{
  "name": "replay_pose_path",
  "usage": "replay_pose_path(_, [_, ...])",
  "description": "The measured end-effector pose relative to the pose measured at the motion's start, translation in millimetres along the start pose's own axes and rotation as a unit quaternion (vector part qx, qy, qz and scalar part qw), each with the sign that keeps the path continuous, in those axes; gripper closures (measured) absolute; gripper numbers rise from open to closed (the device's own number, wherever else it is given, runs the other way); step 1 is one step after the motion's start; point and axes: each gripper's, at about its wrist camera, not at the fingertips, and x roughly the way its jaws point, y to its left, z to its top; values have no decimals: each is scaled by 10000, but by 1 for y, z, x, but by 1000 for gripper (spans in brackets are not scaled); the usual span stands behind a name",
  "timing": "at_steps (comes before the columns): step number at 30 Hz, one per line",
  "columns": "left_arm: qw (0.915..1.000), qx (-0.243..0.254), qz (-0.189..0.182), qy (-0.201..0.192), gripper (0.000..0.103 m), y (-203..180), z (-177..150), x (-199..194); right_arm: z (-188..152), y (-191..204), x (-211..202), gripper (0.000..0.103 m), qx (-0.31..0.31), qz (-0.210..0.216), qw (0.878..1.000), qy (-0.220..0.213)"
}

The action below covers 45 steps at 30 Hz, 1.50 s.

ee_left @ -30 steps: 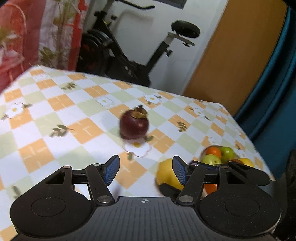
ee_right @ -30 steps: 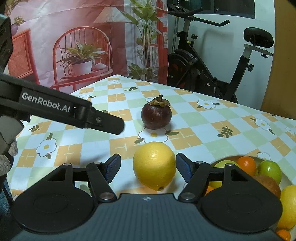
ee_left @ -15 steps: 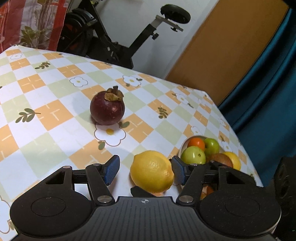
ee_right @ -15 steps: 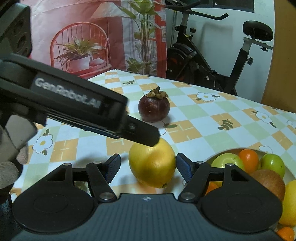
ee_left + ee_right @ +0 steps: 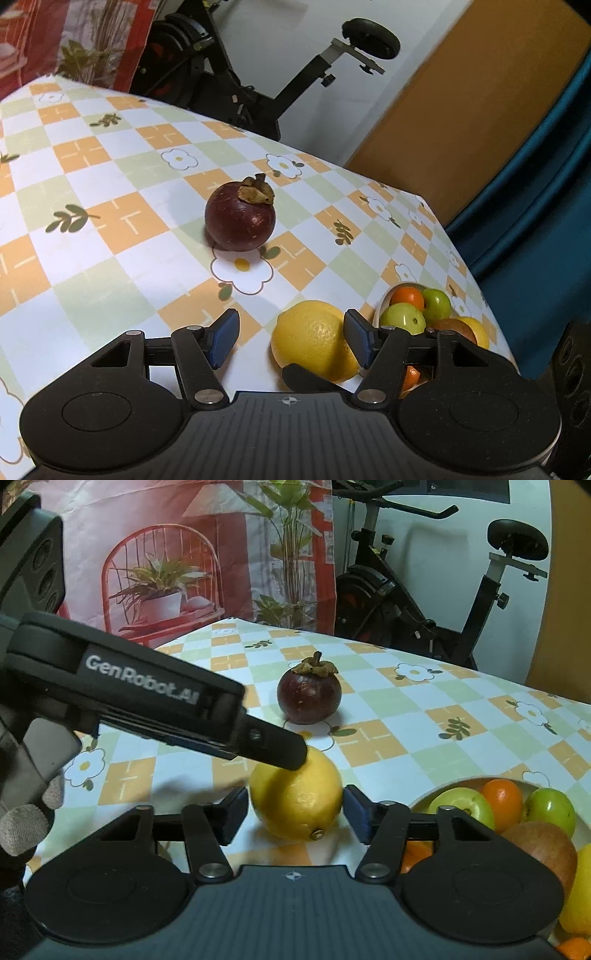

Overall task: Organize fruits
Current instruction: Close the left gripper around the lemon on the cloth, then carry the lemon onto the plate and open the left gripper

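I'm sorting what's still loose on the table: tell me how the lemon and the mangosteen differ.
The lemon is bright yellow with dimpled skin; the mangosteen is dark purple and glossy. The mangosteen wears a dry brown calyx on top, the lemon only a small nub. The lemon sits between the right gripper fingers; the mangosteen stands alone farther back. Both rest on the tablecloth, outside the fruit bowl.

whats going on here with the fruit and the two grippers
A person is sorting fruit with a handheld gripper in each hand. The right gripper is open with its fingers on either side of the lemon on the table, not clearly clamped. The left gripper is also open, and one of its fingers reaches over the lemon's top. A mangosteen sits loose farther back. The bowl already holds green and orange fruit.
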Motion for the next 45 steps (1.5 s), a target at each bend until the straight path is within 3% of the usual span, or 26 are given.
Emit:
replay_pose_path(16, [9984, -386, -376, 147, 38, 3, -11, 12, -3, -2, -2, 44, 242, -29, 9997, -17])
replay_pose_path(19, [9982, -370, -460, 127, 46, 2, -13, 12, -3, -3, -2, 44, 309, -44, 9995, -27])
replay_pose_path(30, [9984, -244, -476, -159, 48, -9, -15, -14, -10, 3, -13, 45, 421, 44, 9990, -141])
replay_pose_path(38, [9991, -183, -358, 97, 48, -18, -27, -12, -15, 4, -29, 45, 534, 98, 9982, -238])
replay_pose_path(45, [9996, 52, -290, 42, 48, -31, -32, -22, -22, 4, -42, 45, 627, 114, 9974, -325])
